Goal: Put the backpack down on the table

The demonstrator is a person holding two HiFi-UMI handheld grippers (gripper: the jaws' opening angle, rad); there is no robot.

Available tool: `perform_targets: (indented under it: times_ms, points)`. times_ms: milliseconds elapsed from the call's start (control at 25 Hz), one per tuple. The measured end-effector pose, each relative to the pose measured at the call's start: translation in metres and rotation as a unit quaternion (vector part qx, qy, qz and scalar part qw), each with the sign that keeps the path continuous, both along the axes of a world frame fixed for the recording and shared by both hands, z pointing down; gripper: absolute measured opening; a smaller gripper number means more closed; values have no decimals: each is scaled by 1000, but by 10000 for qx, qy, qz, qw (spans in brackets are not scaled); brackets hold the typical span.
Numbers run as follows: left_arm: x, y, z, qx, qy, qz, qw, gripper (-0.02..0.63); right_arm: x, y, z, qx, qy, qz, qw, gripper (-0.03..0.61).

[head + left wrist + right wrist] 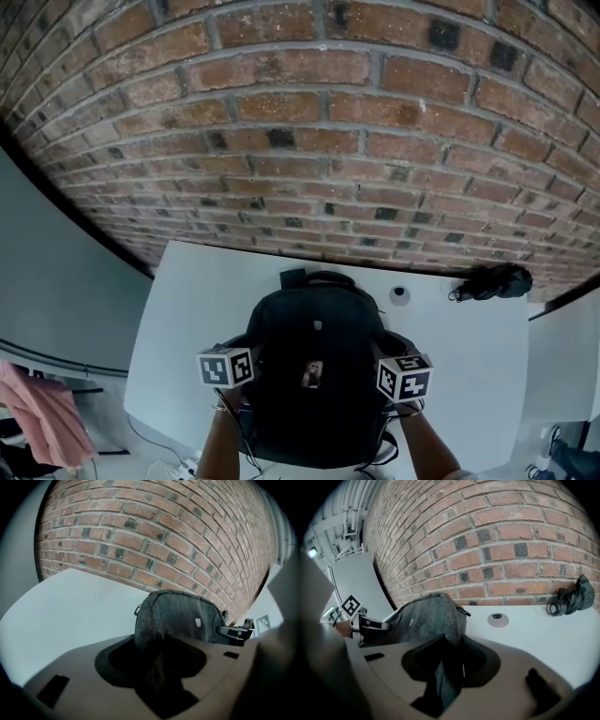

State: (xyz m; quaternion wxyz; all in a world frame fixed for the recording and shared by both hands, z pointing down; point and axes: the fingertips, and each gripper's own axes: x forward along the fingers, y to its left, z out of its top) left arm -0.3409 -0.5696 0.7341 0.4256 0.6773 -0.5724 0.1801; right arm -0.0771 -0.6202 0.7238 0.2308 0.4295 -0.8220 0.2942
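Note:
A black backpack (pixel 314 375) stands upright at the near edge of the white table (pixel 187 309), its front facing the brick wall. My left gripper (pixel 249 375) is at the backpack's left side. In the left gripper view a fold of dark fabric from the backpack (pixel 178 613) runs between the jaws of that gripper (pixel 159 672), which stand apart around it. My right gripper (pixel 381 371) is at the backpack's right side. In the right gripper view that gripper (pixel 445 672) is shut on a grey fold of the backpack (pixel 426 618).
A brick wall (pixel 309 122) rises behind the table. A small round grommet (pixel 399 293) sits in the tabletop behind the backpack. A dark bundled object (pixel 492 281) lies at the table's far right corner. A pink cloth (pixel 37 412) hangs off to the lower left.

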Motion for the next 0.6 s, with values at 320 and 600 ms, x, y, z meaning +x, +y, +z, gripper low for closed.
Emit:
perform_targets:
  times_ms: [320, 600]
  points:
    - [9, 0, -27, 419, 87, 221, 9988, 283, 16, 8, -20, 176, -89, 178, 9996, 159]
    - [0, 16, -57, 905, -169, -133, 9957, 298, 31, 30, -57, 471, -102, 280, 9984, 163]
